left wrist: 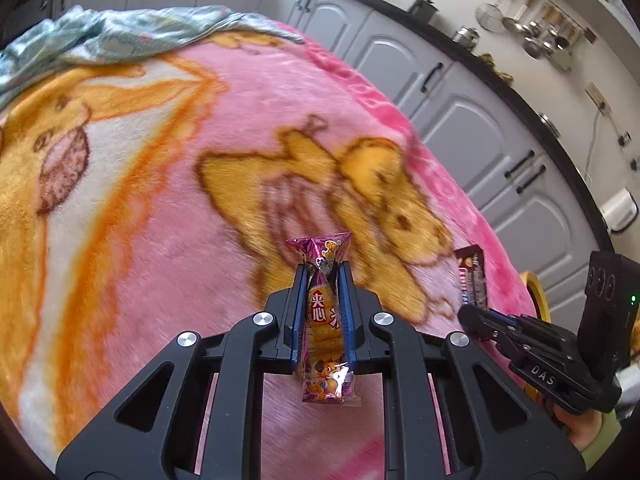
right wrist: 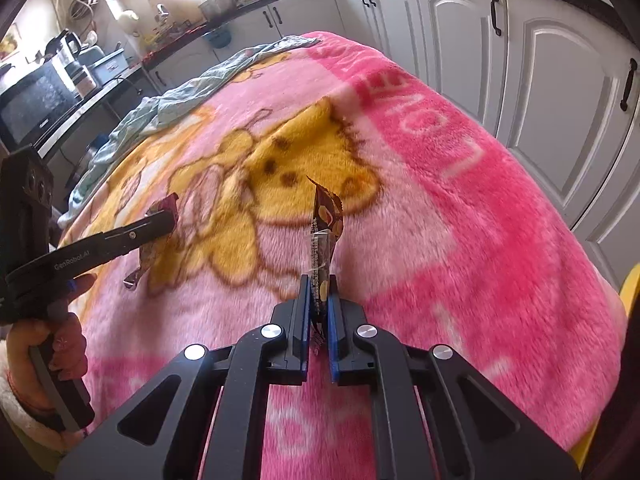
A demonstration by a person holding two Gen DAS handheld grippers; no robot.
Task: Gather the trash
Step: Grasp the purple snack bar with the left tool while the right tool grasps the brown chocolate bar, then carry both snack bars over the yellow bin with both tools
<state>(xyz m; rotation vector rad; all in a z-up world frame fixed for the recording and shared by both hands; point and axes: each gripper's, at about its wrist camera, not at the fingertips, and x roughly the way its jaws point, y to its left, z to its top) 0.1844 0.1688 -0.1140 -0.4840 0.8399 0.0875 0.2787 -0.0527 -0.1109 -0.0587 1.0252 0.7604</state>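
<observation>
A fluffy pink blanket (left wrist: 168, 216) printed with yellow cartoon bears covers the whole working surface, with a crumpled pale green cloth (left wrist: 120, 36) at its far end. White kitchen cabinets (right wrist: 540, 92) under a dark worktop run alongside, and a microwave (right wrist: 34, 106) stands off to the side. The left gripper (left wrist: 323, 280) has its jaws closed on a purple-and-orange snack wrapper (left wrist: 326, 320); the right gripper (right wrist: 319, 294) has its jaws clamped on a brown chocolate wrapper (right wrist: 325, 224). Both wrappers stand upright above the blanket.
</observation>
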